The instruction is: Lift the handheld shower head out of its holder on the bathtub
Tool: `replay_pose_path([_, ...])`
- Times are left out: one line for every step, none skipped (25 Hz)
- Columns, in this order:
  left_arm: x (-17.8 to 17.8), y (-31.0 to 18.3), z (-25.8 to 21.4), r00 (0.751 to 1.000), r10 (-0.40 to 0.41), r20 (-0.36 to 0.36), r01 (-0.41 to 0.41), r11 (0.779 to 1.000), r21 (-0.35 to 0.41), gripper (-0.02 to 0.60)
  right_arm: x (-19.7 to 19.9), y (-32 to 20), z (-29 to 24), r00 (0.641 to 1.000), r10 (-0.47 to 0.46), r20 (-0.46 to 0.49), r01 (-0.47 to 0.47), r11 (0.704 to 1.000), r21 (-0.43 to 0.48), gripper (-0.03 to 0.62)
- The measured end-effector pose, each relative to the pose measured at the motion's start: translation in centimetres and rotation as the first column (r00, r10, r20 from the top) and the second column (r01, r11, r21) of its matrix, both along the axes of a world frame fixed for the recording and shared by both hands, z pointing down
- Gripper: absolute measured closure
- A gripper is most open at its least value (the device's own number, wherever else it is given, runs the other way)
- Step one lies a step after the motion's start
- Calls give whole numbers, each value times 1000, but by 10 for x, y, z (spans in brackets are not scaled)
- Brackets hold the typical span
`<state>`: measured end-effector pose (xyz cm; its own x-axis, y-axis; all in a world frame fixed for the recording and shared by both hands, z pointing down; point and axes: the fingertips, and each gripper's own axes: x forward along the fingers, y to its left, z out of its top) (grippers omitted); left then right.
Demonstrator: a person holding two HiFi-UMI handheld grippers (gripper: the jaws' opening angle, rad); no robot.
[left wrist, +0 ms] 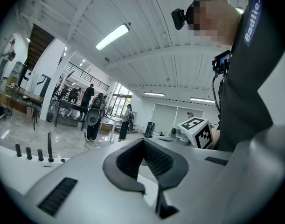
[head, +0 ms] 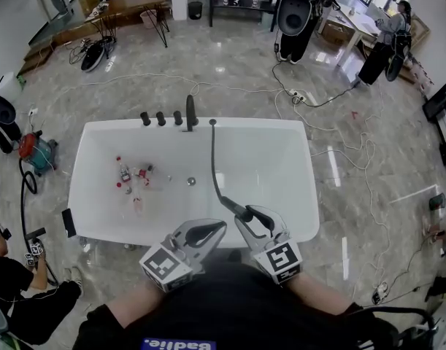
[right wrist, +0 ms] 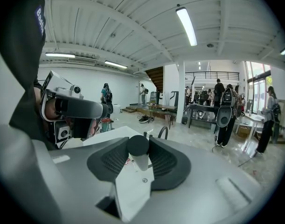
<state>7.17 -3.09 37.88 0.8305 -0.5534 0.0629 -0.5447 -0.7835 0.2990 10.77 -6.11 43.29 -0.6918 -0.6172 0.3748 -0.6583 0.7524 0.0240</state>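
**Shower head lifted over the tub.** The right claw [right wrist: 139, 157] pinches the dark handle of the shower head [head: 235, 207], which hangs over the near rim of the tub [head: 91, 228], right of the middle. The hose [head: 213, 159] runs from the head across the tub to the far rim, just right of the tap [head: 190, 114] and 3 knobs [head: 160, 118]. The left claw [left wrist: 157, 190] is pressed together and empty, beside the right claw. Small items [head: 131, 179] lie on the tub floor, left of the drain [head: 191, 181].

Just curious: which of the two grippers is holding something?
The right gripper, jaws clamped on the black handheld shower head; the left gripper holds nothing.
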Motion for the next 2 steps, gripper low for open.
replay_pose_path([-1,0,0,1000,-1,0,1,1000,1,581,-1,0,-1,1000,-2,3,2,1000,1,462])
replay_pose_path([-1,0,-1,1000,-2,0,2,1000,1,581,-2,0,-2,1000,-4,5,4,1000,2,462])
